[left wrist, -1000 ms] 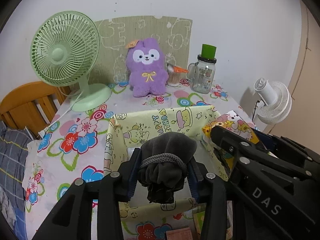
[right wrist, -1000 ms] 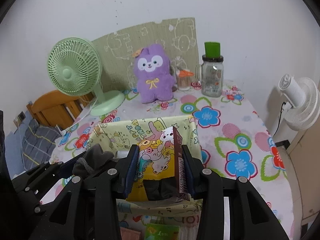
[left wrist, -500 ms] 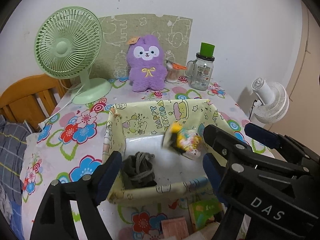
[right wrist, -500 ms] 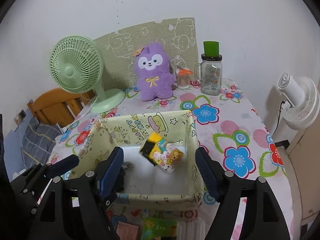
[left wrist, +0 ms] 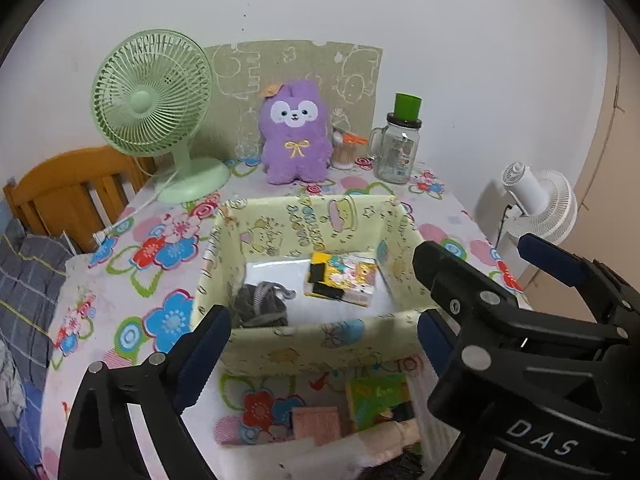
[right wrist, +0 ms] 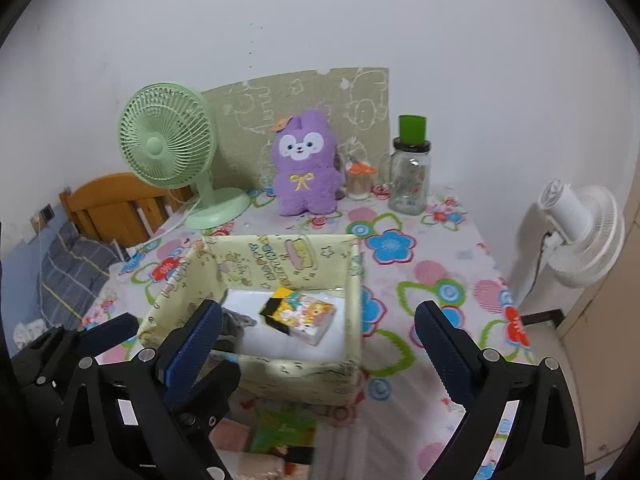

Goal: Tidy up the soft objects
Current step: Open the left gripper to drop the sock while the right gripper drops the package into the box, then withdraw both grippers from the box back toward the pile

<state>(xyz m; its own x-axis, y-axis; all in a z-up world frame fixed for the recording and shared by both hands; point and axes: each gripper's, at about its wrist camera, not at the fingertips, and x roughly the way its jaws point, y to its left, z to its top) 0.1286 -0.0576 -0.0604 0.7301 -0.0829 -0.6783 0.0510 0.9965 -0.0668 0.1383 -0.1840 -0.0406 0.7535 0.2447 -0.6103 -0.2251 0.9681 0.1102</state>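
Inside the fabric box (left wrist: 320,332) lay the grey bundle (left wrist: 260,306) and cartoon pack (left wrist: 342,280); both grippers (left (left wrist: 320,344), right (right wrist: 316,344)) were opening, empty; more items (left wrist: 316,424) waited at the table's near edge.

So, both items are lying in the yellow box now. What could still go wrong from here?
1. The two tools sit close together: the right tool reaches across in front of the left tool, whose jaws are opening, so they might knock each other.
2. The box has soft, leaning walls; a tool pulling back low could catch its near rim.
3. More items lie just before the box and could be swept off.
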